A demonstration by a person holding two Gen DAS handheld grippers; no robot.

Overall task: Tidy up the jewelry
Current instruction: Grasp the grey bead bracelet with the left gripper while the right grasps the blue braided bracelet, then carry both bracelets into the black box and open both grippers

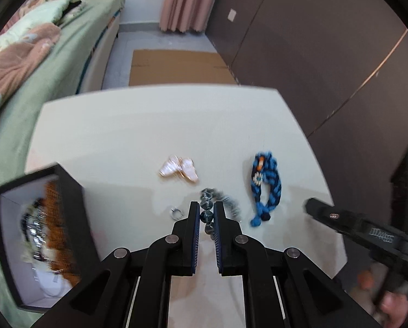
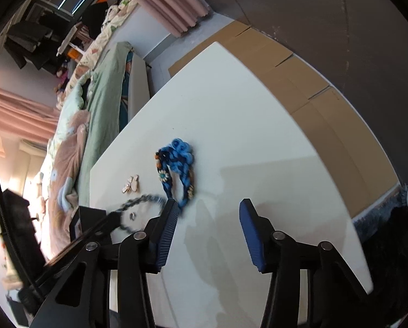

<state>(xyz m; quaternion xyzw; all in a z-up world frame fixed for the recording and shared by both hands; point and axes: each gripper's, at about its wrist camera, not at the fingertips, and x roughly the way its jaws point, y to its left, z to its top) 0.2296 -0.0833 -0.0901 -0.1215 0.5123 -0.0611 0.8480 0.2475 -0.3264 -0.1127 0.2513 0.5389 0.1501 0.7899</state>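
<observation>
In the left wrist view, I am pinching the grey beaded bracelet (image 1: 217,207) at lower centre with the left claw (image 1: 206,213), clenched on a few beads; the rest is trailing and could snag or slip before reaching the black box (image 1: 40,235) at lower left. In the right wrist view, my right claw (image 2: 208,207) is hanging released, empty, near the blue braided necklace (image 2: 179,172) at mid-frame, which it may nudge.

A dark grey-blue beaded necklace (image 1: 208,213) lies looped on the white table, some of its beads between the left gripper's (image 1: 206,210) closed-in fingers. Near it rest a small silver ring (image 1: 177,213), pale pink shell earrings (image 1: 180,169), and a blue braided necklace (image 1: 266,187). A black box (image 1: 37,235), open, holds blurred jewelry.
</observation>
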